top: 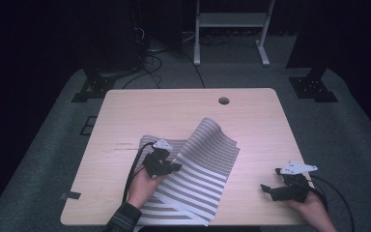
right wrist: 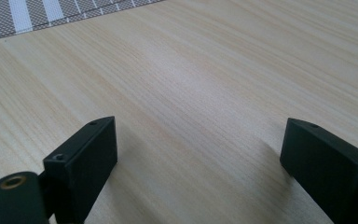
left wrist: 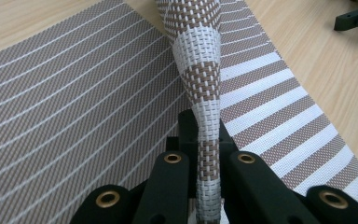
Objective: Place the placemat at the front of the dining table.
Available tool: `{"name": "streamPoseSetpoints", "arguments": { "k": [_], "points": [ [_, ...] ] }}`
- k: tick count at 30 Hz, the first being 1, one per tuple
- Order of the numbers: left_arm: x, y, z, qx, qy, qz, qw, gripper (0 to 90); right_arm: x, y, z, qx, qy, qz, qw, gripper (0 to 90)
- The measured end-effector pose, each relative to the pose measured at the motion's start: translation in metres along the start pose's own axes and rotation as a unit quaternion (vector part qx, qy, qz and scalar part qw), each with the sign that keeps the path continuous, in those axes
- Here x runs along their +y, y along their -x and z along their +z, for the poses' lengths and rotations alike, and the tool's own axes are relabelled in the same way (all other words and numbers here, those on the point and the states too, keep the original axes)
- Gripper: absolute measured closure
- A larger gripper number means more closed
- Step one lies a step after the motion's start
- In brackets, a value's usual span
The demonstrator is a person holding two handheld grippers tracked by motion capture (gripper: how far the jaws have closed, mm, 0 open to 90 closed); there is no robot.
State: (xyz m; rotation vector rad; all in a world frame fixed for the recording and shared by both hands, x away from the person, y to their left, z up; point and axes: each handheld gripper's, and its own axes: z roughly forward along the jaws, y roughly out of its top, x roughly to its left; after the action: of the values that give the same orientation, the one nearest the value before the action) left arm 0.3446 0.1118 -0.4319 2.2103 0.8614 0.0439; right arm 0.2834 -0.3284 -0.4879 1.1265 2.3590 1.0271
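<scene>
- Folding a striped placemat (top: 200, 169) on the table (top: 251, 116), the left gripper (top: 174, 167) pinches its lifted edge.
- The right gripper (top: 266, 189) rests spread, just beside the mat.
- Judged partway: one side raised, fold unfinished.

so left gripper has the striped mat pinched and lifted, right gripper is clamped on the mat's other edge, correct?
Not quite. The left gripper does pinch the striped mat, but the right gripper holds nothing: in the right gripper view its fingers stand wide open over bare table.
</scene>
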Motion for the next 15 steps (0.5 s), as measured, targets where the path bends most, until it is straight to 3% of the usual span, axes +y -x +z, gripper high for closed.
{"name": "streamPoseSetpoints", "arguments": {
  "k": [15],
  "points": [
    [0.044,0.005,0.039,-0.011,-0.005,0.016,0.9998,88.9,0.000,0.000,0.000,0.001,0.001,-0.002,1.0000,9.6]
  ]
}}
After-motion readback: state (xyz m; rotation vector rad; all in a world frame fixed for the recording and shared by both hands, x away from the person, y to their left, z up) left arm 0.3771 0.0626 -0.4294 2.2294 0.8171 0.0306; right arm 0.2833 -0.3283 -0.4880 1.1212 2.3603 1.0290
